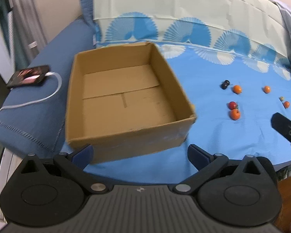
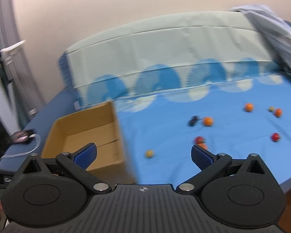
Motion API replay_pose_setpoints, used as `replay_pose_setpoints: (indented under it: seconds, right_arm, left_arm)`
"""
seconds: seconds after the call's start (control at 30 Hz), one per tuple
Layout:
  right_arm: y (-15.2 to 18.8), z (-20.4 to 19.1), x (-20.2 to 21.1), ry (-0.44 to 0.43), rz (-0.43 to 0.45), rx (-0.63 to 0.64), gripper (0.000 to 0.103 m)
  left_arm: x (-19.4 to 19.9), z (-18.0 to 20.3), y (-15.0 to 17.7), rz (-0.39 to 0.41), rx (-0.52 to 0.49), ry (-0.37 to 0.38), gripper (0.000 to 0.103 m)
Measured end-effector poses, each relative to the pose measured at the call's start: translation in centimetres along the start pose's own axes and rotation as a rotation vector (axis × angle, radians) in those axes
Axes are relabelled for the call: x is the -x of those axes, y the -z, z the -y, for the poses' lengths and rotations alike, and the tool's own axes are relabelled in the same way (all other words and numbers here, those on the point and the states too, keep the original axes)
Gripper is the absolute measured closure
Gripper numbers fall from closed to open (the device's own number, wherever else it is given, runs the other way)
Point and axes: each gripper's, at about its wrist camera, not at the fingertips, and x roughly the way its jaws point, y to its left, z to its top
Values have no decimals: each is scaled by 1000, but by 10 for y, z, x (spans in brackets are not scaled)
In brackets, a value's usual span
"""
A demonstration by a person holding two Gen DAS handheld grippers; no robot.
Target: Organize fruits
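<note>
- Bedsheet [image 1: 213,132], blue with a fan print, covers the bed and carries everything; a pale folded blanket [image 1: 164,2] lies beyond the box.
- Cardboard box [image 1: 126,132], open-topped and with nothing in it, sits on the sheet; it is the likely place for the fruit.
- Phone [image 1: 28,75] on a white cable [image 1: 54,89] lies to the left of the box, on a darker blue cloth.
- Left claw [image 1: 140,154] hovers just in front of the box's near wall, both fingers spread wide, holding nothing.
- Right claw [image 2: 143,154] hangs to the right of the box, above the sheet, also spread wide and holding nothing; its view is blurred, so fine detail is unsure.
- Fruits are scattered well to the right of the box: an orange one [image 1: 237,89] beside a dark one [image 1: 225,84], a red one [image 1: 232,105] touching another orange one [image 1: 234,114], two more orange ones [image 1: 266,89] [image 1: 286,104] farther right with a small pale one [image 1: 281,98] between them.
- Yellowish fruit [image 2: 149,153], seen only in the right view, lies closest to the box and straight ahead between the right claw's fingers.
- My judgement: the right claw is the nearer one to all the fruit, and a forward, downward reach would meet the yellowish one first; being round, it has no long axis to line up with.
</note>
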Motion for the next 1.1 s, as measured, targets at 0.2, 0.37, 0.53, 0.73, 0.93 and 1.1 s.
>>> replay_pose_setpoints:
  seconds: [0.2, 0.37, 0.53, 0.73, 0.93, 1.1]
  right_arm:
    - [-1, 66, -14, 168, 5, -56, 1]
    - [7, 130, -30, 327, -16, -109, 1]
    - [12, 202, -59, 427, -81, -241, 1]
    - [4, 285, -107, 559, -96, -281, 1]
    - [7, 345, -187, 519, -199, -265, 1]
    - [8, 375, -245, 536, -256, -268, 1]
  left_arm:
    - [-32, 53, -21, -13, -62, 74, 0]
    - [-69, 100, -36, -43, -88, 180, 0]
    - [-110, 139, -48, -86, -53, 249, 0]
    - [-171, 206, -65, -156, -117, 256, 0]
    - [-235, 259, -67, -169, -187, 279, 0]
    - [-275, 286, -64, -185, -196, 239, 0]
